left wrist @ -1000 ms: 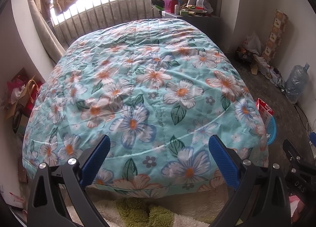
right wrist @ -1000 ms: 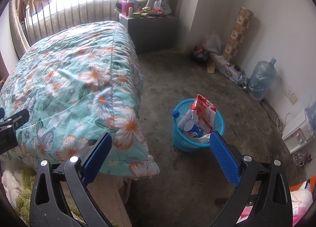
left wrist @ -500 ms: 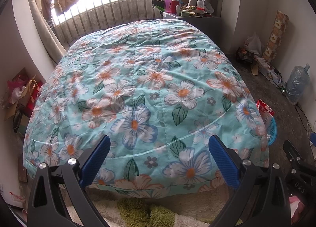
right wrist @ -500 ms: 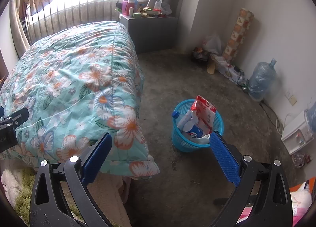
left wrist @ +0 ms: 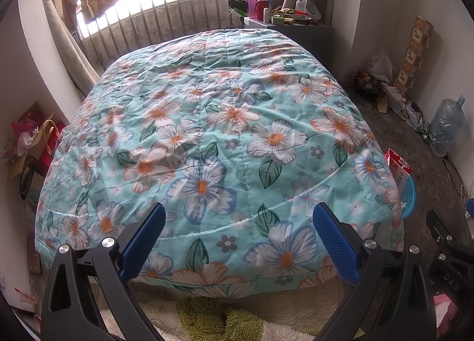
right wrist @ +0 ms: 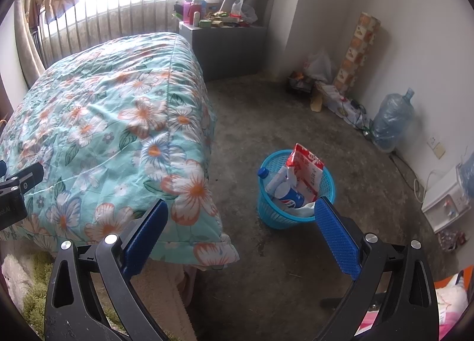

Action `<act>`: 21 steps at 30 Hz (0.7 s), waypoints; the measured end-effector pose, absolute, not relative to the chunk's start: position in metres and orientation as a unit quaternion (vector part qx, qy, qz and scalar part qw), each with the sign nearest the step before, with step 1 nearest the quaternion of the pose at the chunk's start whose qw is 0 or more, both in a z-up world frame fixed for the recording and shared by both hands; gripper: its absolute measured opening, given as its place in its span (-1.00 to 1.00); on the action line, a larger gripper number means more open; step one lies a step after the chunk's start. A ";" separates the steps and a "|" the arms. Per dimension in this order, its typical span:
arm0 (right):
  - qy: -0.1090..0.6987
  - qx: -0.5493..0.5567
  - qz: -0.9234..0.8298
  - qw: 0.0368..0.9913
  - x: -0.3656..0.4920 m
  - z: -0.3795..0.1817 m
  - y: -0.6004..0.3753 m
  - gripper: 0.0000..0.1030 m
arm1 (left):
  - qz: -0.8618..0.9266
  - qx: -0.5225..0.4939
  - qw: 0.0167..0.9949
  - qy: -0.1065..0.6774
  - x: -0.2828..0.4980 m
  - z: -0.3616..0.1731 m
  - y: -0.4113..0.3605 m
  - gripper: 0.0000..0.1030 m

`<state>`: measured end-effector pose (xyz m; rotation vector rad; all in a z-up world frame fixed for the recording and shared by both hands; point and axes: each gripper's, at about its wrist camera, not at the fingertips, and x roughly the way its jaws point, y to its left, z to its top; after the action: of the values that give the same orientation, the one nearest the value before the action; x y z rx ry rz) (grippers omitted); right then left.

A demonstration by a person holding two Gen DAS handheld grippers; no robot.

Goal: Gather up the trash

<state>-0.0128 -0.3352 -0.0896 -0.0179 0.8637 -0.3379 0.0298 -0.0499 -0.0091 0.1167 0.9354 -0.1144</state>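
A blue plastic basket (right wrist: pixel 268 214) stands on the concrete floor right of the bed. It holds a red and white snack bag (right wrist: pixel 305 166), a Pepsi can (right wrist: pixel 291 196) and a plastic bottle (right wrist: pixel 271 178). In the left wrist view the basket's rim (left wrist: pixel 409 192) and the bag (left wrist: pixel 398 164) peek out past the quilt's right edge. My left gripper (left wrist: pixel 238 226) is open and empty over the foot of the bed. My right gripper (right wrist: pixel 240 224) is open and empty, above the floor near the bed's corner, left of the basket.
The bed carries a teal floral quilt (left wrist: pixel 225 133). A grey cabinet (right wrist: pixel 228 44) with bottles stands by the window. A water jug (right wrist: pixel 391 121), bags and a patterned tube (right wrist: pixel 355 53) line the right wall. A green and white rug (left wrist: pixel 213 317) lies below.
Both views have drifted only slightly; the quilt and the basket sit a touch lower in frame. Both grippers stay open and empty.
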 end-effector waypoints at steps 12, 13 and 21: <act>0.415 -0.011 -0.163 0.895 -0.012 -0.087 -0.334 0.84 | -0.055 0.056 0.889 0.450 0.030 -0.009 -0.050 0.89; 0.415 -0.011 -0.162 0.895 -0.012 -0.087 -0.334 0.84 | -0.055 0.056 0.890 0.450 0.030 -0.009 -0.049 0.89; 0.415 -0.011 -0.163 0.895 -0.012 -0.087 -0.334 0.84 | -0.055 0.056 0.890 0.450 0.030 -0.009 -0.049 0.89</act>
<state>-0.0121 -0.3337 -0.0873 -0.0221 0.8596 -0.3386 0.0299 -0.0489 -0.0089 0.1162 0.9346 -0.1138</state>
